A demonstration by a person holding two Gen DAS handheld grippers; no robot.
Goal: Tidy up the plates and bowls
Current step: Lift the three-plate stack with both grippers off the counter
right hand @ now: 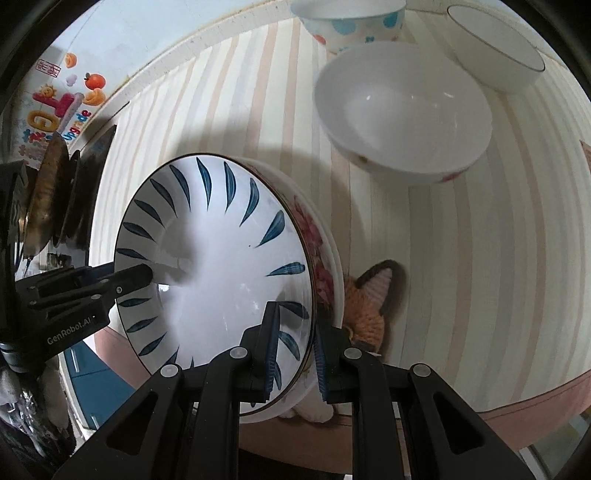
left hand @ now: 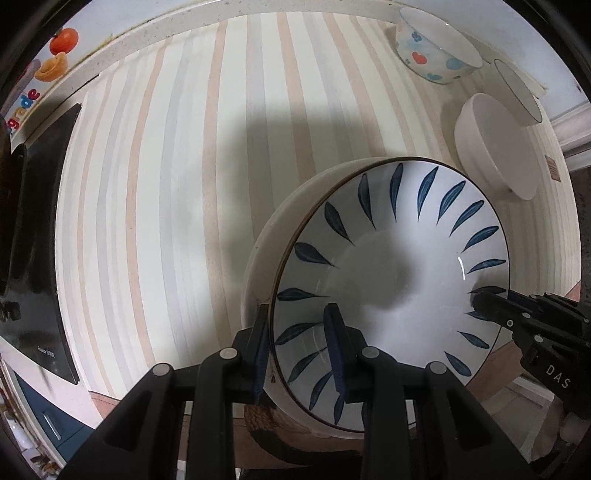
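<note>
A stack of plates, topped by a white plate with blue leaf marks (left hand: 391,273), is held between both grippers above the striped table. My left gripper (left hand: 299,350) is shut on the stack's near rim, one finger on top and one under. My right gripper (right hand: 295,354) is shut on the opposite rim of the same stack (right hand: 218,258); the lower plate shows pink flowers (right hand: 317,243). Each gripper shows in the other's view, the right gripper (left hand: 517,317) and the left gripper (right hand: 110,284). A plain white bowl (right hand: 402,110), a dotted bowl (right hand: 351,22) and a blue-rimmed bowl (right hand: 495,48) stand at the back.
The striped tablecloth (left hand: 166,203) covers the table. A black induction cooker (left hand: 33,240) lies at the left. An orange knitted fox toy (right hand: 369,299) sits beside the stack. A wall with fruit stickers (right hand: 66,107) is behind the table.
</note>
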